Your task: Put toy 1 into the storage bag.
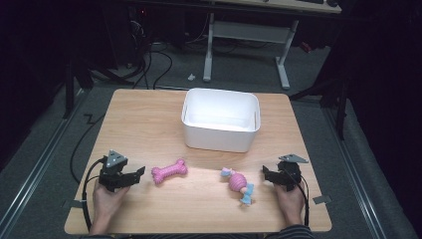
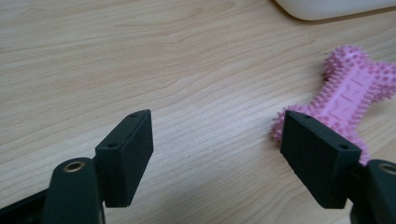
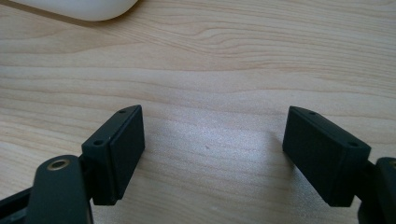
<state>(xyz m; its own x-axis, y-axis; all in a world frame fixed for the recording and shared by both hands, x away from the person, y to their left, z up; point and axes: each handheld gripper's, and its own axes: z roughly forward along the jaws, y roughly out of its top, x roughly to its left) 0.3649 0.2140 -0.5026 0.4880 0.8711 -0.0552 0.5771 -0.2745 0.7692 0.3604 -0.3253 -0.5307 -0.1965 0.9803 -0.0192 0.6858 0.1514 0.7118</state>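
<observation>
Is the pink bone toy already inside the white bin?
No, the pink bone toy lies on the table in front of the white bin, just off the left gripper.

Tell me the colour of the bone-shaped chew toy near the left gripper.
Pink, covered in small nubs; the bone toy shows best in the left gripper view.

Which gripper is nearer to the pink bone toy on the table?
Left. The left gripper sits just left of the pink bone toy, jaws open toward it. The right gripper is across the table, beyond the pink-and-blue toy.

White bin [image 1: 220, 130] on wooden table [image 1: 139, 124]
</observation>
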